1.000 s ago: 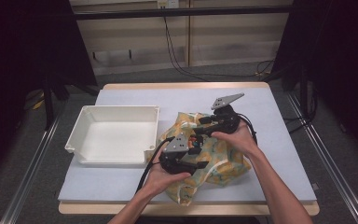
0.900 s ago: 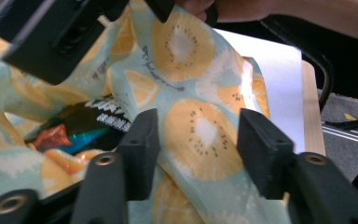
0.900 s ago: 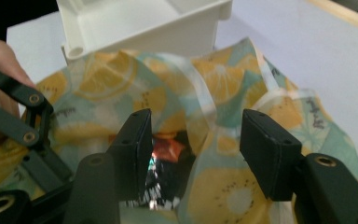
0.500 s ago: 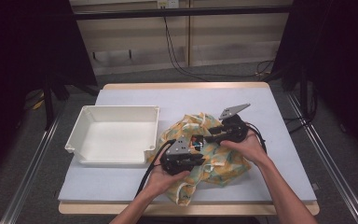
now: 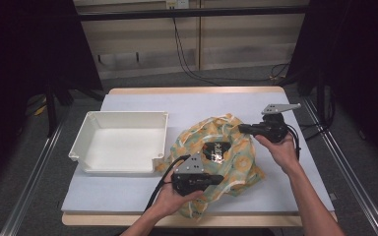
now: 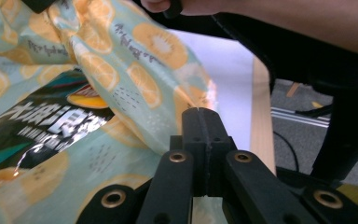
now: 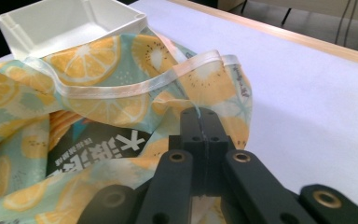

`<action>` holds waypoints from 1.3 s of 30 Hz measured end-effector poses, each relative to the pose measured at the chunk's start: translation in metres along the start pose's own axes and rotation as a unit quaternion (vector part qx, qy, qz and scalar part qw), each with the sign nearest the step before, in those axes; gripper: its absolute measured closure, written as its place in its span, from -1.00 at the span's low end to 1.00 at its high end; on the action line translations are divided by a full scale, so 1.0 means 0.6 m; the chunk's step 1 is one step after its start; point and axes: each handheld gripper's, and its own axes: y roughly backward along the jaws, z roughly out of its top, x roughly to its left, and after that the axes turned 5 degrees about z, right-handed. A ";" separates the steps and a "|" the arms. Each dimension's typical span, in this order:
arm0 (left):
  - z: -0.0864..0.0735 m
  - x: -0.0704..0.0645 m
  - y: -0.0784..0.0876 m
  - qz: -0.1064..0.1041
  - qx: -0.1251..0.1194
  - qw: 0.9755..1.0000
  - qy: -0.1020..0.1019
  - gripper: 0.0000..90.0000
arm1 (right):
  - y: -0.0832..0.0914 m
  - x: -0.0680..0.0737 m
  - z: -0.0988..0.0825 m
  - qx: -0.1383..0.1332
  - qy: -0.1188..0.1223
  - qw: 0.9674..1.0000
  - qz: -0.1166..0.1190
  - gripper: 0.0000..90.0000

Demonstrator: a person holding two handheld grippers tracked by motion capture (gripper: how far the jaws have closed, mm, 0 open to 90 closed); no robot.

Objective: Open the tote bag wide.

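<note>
Pale table (image 5: 128, 196), white tray (image 5: 120, 142) at left, fruit-print bag (image 5: 236, 157) beside it

bag (image 5: 236, 162): we see pale mint-green cloth printed with orange citrus slices and small dark writing; cream band along the rim
packet (image 5: 215, 150): we see black, with white characters and a yellow-orange patch
tray (image 5: 93, 140): white, plain
worktop (image 5: 285, 196): we see a pale grey-white sheet; light wood edge
tools (image 5: 216, 179): black; brass-coloured rivets; grey plates on top
</note>
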 end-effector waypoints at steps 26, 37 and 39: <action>-0.027 -0.042 -0.094 -0.050 0.064 0.996 -0.034 1.00 | 0.060 -0.018 -0.158 -0.010 -0.054 0.998 -0.035 1.00; -0.031 -0.039 -0.082 -0.033 0.058 0.997 -0.025 0.85 | 0.060 -0.006 -0.167 -0.021 -0.049 0.998 -0.024 0.87; -0.027 -0.037 -0.068 -0.030 0.051 0.998 -0.022 0.71 | 0.071 0.002 -0.157 -0.030 -0.043 0.998 -0.021 0.74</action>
